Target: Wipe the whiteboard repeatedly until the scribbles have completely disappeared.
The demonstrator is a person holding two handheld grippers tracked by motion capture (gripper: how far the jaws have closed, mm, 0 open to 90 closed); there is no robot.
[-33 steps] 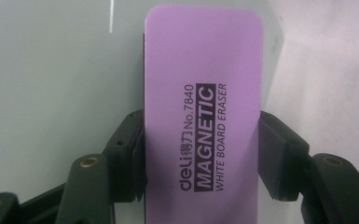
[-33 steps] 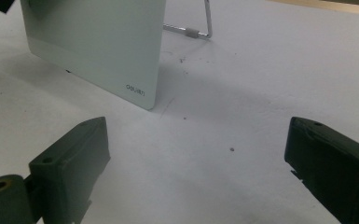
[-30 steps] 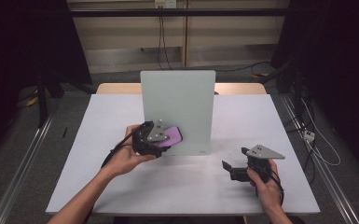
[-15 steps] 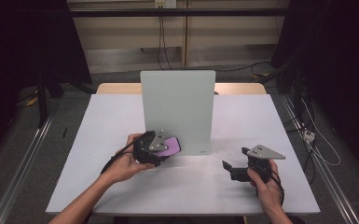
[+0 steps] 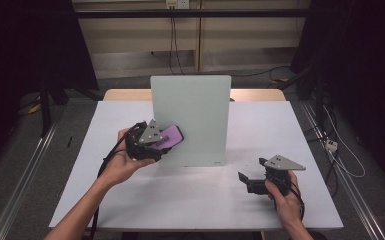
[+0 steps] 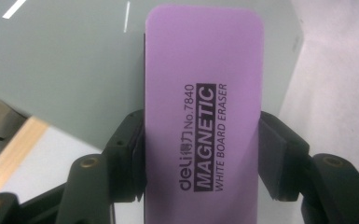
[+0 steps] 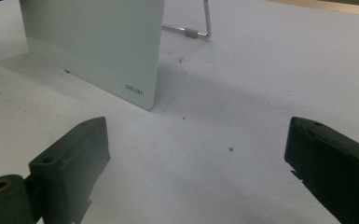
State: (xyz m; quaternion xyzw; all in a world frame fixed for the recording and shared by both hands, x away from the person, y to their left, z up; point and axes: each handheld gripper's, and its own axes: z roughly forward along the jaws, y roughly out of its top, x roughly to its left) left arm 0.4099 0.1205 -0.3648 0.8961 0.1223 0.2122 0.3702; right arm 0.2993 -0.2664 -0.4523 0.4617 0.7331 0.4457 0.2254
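Note:
A purple magnetic whiteboard eraser (image 6: pixel 204 107) is clamped between the jaws of my left gripper (image 5: pixel 156 142), which is shut on it. The eraser (image 5: pixel 171 136) lies against the lower left face of an upright pale glass whiteboard (image 5: pixel 195 115) standing at the table's middle. My right gripper (image 5: pixel 247 181) rests low on the table at the right front, open, with nothing between its jaws. In the right gripper view its jaws stand wide apart over bare table, and the board's lower corner (image 7: pixel 135 88) is ahead on the left.
The white table (image 5: pixel 80 165) has free room on both sides of the board. A metal wire stand (image 7: pixel 200 28) props the board from behind. A wooden table edge (image 5: pixel 125 94) shows behind it, and cables (image 5: pixel 325 140) trail on the floor at the right.
My left gripper with the eraser has shifted slightly along the lower left of the board's face. The right gripper has stayed still.

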